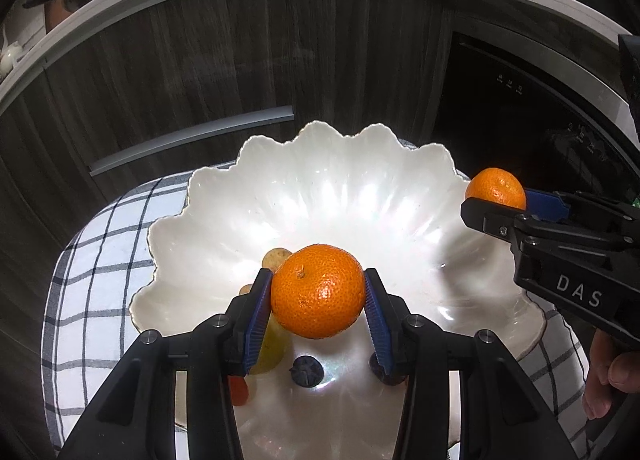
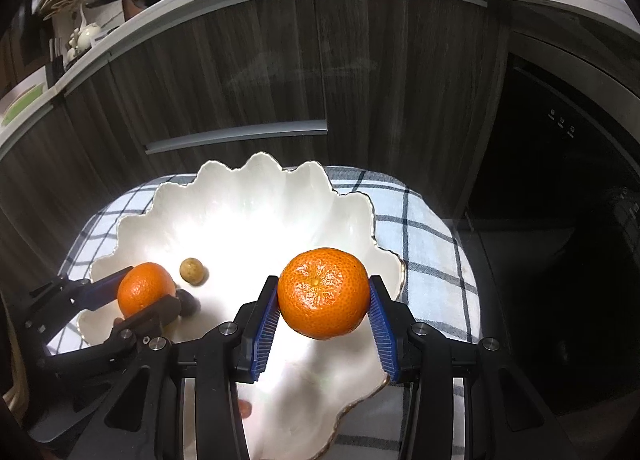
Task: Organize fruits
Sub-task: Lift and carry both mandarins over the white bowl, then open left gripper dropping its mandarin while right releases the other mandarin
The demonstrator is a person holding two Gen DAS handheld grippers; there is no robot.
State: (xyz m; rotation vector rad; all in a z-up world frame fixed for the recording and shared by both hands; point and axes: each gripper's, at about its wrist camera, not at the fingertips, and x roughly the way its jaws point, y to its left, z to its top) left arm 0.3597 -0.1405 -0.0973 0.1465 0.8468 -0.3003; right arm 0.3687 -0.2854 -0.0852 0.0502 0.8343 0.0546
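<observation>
White glazed ceramic bowl with a scalloped rim [image 1: 192, 195] sits on a blue-and-white checked cloth [image 1: 92, 260]. Left gripper [image 1: 318, 296] hangs above the bowl's near part, its blue ribbed pads clamped on a round orange mandarin [image 1: 318, 292]. Right gripper [image 2: 324, 300] hangs over the bowl's right rim, clenched on a second orange mandarin [image 2: 323, 292]. Inside the bowl lie a small round tan fruit [image 2: 192, 270] and a dark blueberry [image 1: 307, 370].
</observation>
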